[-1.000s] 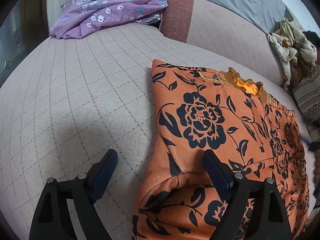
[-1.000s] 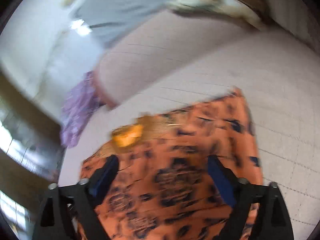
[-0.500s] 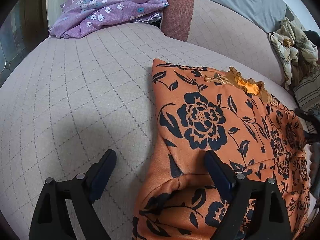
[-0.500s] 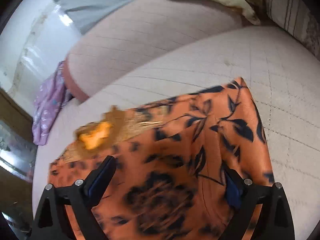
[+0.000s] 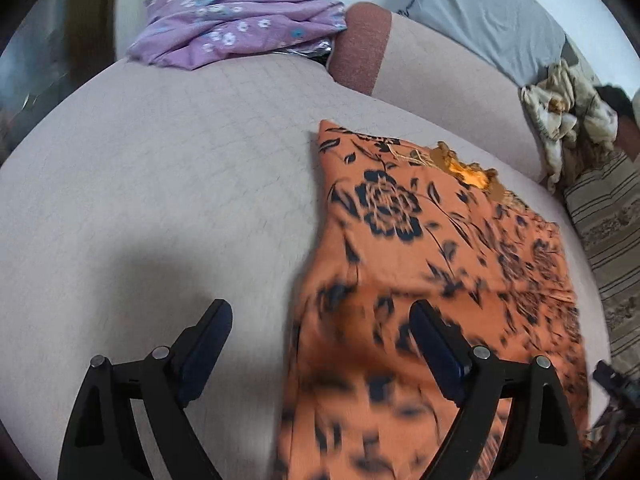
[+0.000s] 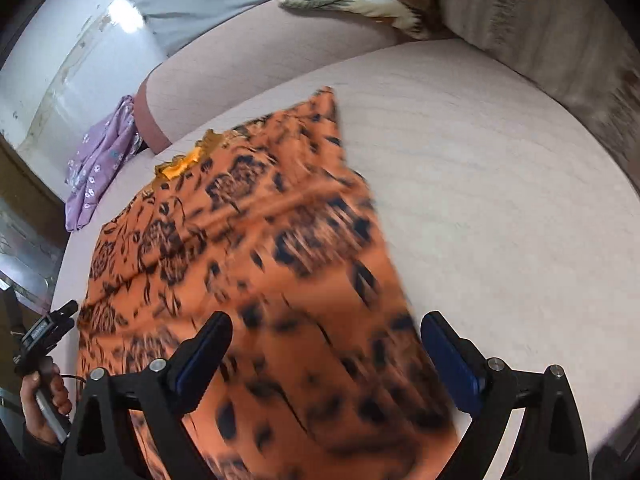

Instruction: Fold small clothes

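An orange garment with black flowers [image 5: 432, 248] lies spread on the beige quilted sofa seat [image 5: 168, 184]; its frayed neck opening points toward the backrest. It also shows in the right wrist view [image 6: 256, 256]. My left gripper [image 5: 320, 328] is open and empty, above the garment's left edge near its front. My right gripper [image 6: 326, 340] is open and empty, above the garment's right front part. The left gripper and the hand holding it show in the right wrist view [image 6: 44, 336].
A purple flowered cloth [image 5: 236, 28] lies at the sofa's far left corner. A grey pillow [image 5: 480, 8] and a crumpled cream cloth [image 5: 560, 120] rest on the backrest. A striped cushion [image 5: 608, 232] stands at the right.
Both grippers have pulled back and up from the garment. The fold under the left gripper has flattened. Both views are now blurred by motion.
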{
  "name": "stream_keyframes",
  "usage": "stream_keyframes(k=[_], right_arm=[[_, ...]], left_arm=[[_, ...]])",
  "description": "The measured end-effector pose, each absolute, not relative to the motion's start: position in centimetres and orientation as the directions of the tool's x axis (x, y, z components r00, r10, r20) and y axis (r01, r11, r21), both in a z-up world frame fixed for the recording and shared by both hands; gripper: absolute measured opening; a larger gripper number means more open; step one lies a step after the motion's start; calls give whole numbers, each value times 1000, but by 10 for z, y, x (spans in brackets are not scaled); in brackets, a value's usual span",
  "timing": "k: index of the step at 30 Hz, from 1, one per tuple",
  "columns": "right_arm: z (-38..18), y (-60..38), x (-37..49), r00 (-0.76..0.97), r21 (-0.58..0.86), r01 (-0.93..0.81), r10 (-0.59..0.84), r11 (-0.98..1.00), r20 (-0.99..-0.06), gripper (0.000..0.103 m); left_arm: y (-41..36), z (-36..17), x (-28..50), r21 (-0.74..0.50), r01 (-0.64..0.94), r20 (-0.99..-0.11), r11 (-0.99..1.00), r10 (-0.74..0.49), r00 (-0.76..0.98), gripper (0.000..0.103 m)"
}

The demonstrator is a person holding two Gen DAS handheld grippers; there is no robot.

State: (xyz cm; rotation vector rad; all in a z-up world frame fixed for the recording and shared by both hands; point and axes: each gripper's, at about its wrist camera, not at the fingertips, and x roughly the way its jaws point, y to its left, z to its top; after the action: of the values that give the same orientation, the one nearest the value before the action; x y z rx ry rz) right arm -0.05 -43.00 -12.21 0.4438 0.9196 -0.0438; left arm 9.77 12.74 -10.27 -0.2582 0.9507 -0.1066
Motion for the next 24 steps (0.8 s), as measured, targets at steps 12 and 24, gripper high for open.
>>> stream_keyframes(k=[12,24], right_arm=[[-130,-434,-56,638,440,194,229,877,-736,97],[-155,-454,-88,511,552,154,413,819,-754,70]], left_arm=[[139,-114,-31,-243,-81,-860,967,-176,479,90],[105,-131,-60,-128,-15,-906,992,-111,408,52]])
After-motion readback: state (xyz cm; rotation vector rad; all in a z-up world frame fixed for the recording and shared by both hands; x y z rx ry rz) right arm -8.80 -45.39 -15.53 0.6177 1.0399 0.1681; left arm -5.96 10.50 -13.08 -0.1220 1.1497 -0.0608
